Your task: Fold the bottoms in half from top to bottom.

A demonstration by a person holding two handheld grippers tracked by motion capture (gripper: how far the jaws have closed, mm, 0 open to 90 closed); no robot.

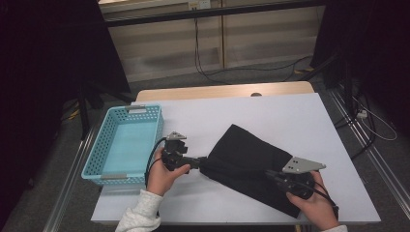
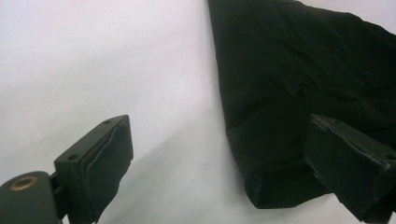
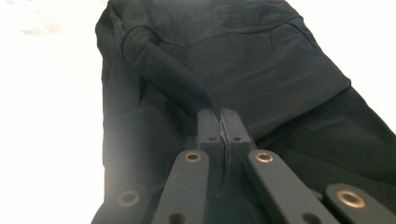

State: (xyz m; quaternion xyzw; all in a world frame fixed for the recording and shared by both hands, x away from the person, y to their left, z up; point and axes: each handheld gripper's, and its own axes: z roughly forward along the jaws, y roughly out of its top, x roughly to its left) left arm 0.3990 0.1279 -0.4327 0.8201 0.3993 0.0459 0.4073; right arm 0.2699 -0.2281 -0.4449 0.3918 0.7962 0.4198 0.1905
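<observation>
A black cloth (image 1: 251, 157) lies folded and slanted across the white table (image 1: 270, 111). My right gripper (image 1: 269, 173) sits over the cloth's near right part. In the right gripper view that gripper (image 3: 220, 117) is shut on a raised ridge of the black cloth (image 3: 261, 65), pinched between its pads. My left gripper (image 1: 200, 162) points at the cloth's left corner. In the left gripper view its jaws stand wide apart, so the left gripper (image 2: 219, 144) is open, with the corner of the cloth (image 2: 280, 93) lying between them, close to the right-hand jaw.
A light blue perforated basket (image 1: 96, 145) stands empty at the table's left side, just left of my left hand. Past the far edge are a wooden strip and cables on the floor. Bare white table lies behind and to the right of the cloth.
</observation>
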